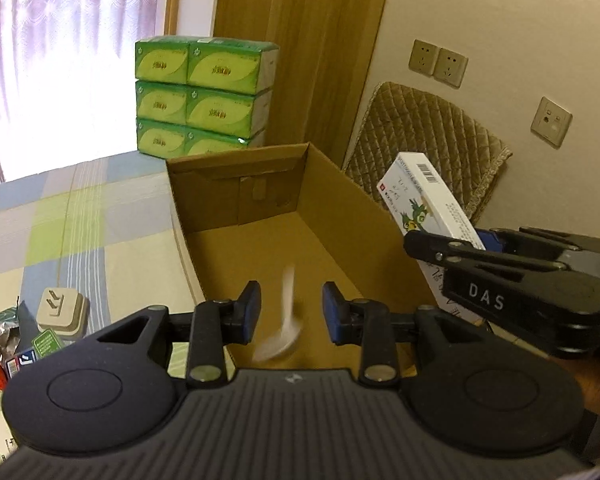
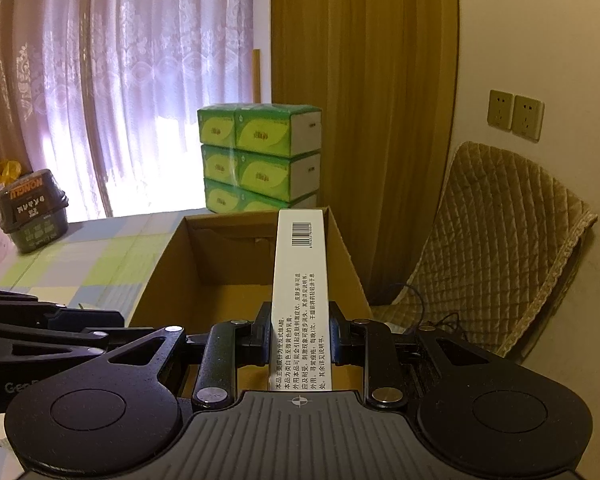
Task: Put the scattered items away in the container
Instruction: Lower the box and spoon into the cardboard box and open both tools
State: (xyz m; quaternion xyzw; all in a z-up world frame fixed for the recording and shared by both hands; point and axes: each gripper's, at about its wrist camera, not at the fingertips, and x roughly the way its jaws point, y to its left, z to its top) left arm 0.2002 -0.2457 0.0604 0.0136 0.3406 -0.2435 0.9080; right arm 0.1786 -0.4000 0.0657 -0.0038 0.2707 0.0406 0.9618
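Two grippers hang over the carton (image 1: 260, 216): the left gripper (image 1: 290, 312), jaws released, with a blurred white spoon (image 1: 284, 332) between them; the right gripper (image 2: 300, 332), jaws clenched on a white box (image 2: 300, 280).

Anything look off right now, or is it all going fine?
One oddity: a blurred white item sits between the open fingers of the left gripper above the cardboard box, apparently dropping in. The right gripper holds the white carton squarely. Nothing looks spilled or damaged.

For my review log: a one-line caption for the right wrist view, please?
Right gripper holds a white carton over the open cardboard box.
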